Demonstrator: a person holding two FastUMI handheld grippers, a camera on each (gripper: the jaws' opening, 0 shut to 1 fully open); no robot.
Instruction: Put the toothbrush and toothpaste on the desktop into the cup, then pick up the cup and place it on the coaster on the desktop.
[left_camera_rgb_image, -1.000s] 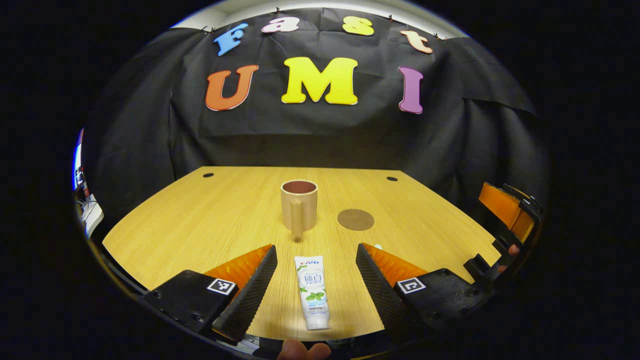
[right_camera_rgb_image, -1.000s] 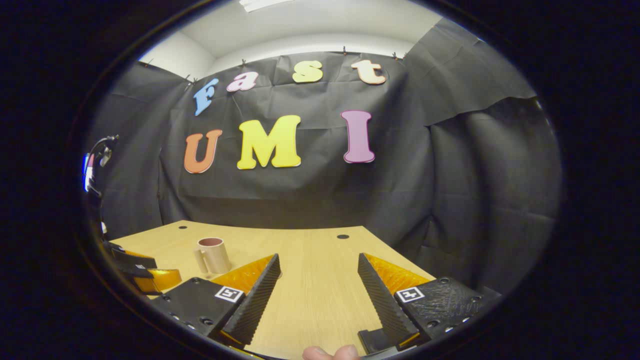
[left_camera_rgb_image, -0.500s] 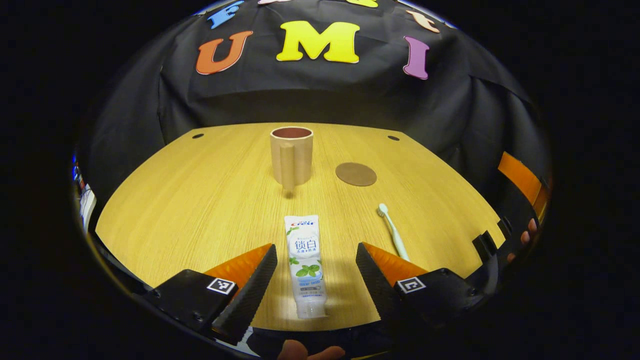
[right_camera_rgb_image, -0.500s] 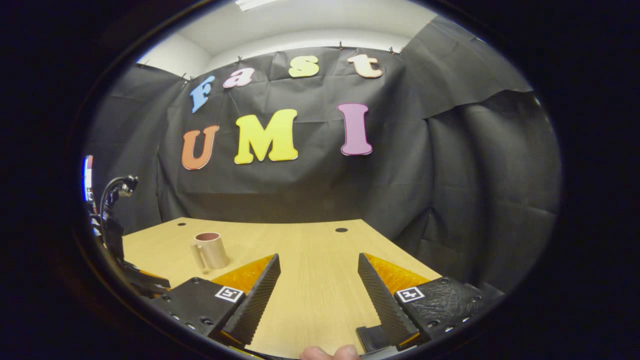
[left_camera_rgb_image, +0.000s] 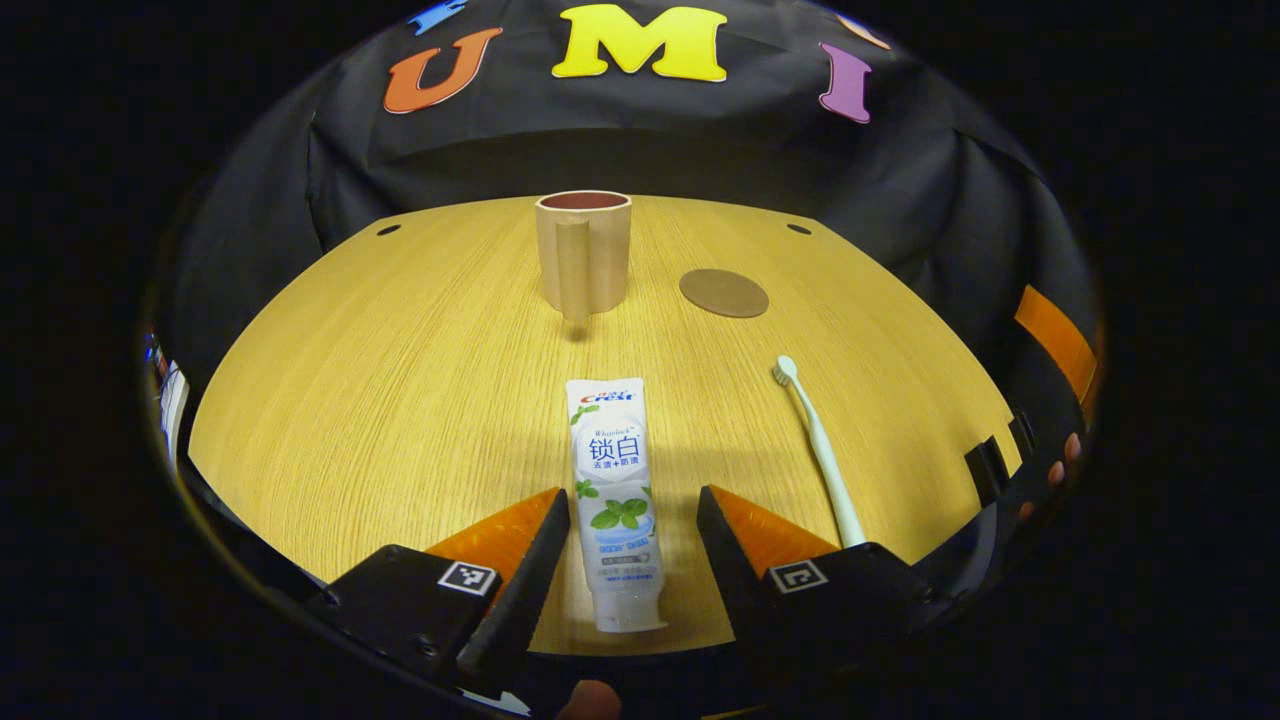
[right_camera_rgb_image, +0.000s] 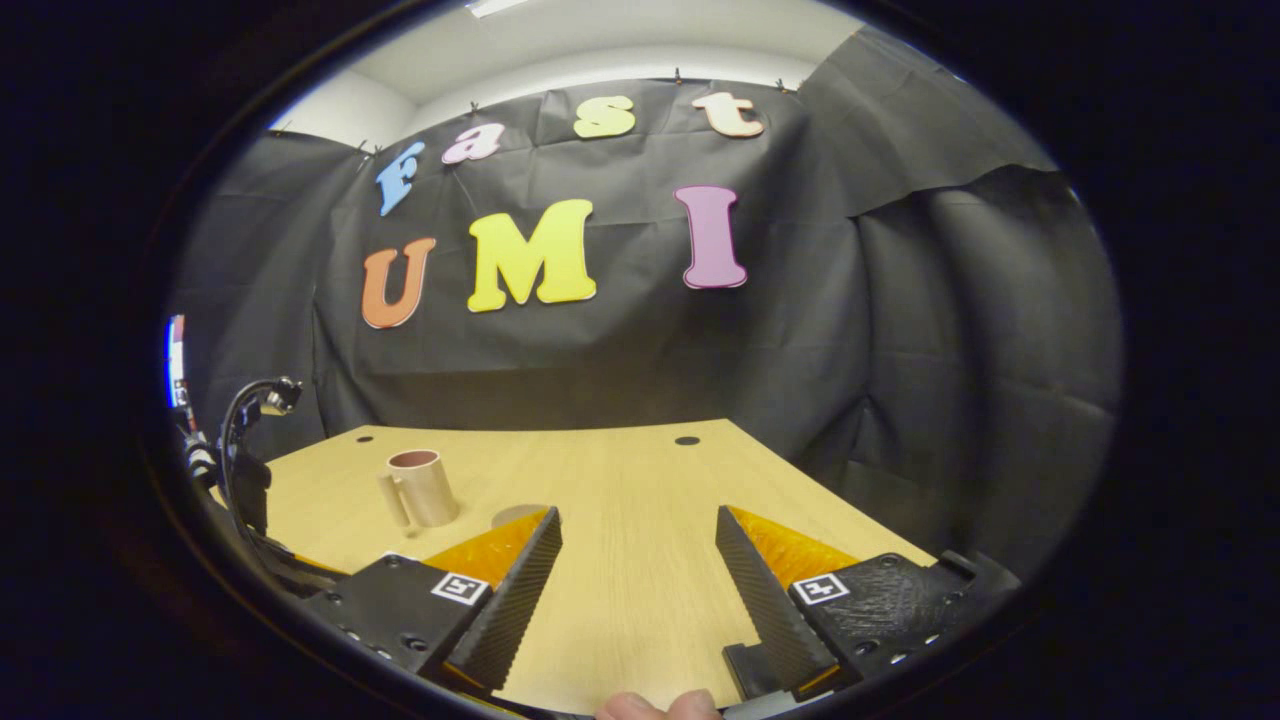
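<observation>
At the bottom centre of my left gripper view, the left gripper (left_camera_rgb_image: 625, 545) has its fingers apart astride the toothpaste (left_camera_rgb_image: 615, 490), its long axis running up-frame toward the cup (left_camera_rgb_image: 583, 250); toothbrush (left_camera_rgb_image: 820, 450) lower right, coaster (left_camera_rgb_image: 723, 293) beyond; my right gripper (right_camera_rgb_image: 635, 590) hovers, fingers apart

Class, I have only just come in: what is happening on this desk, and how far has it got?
A person holds tongs in each hand. The left tongs are open, straddling the cap end of the toothpaste, which lies flat on the desk; the fingers are not yet pressing it. The toothbrush lies to its right. The cup stands upright with nothing sticking out of it, beside the bare coaster. The right tongs are open above the desk, holding nothing.
</observation>
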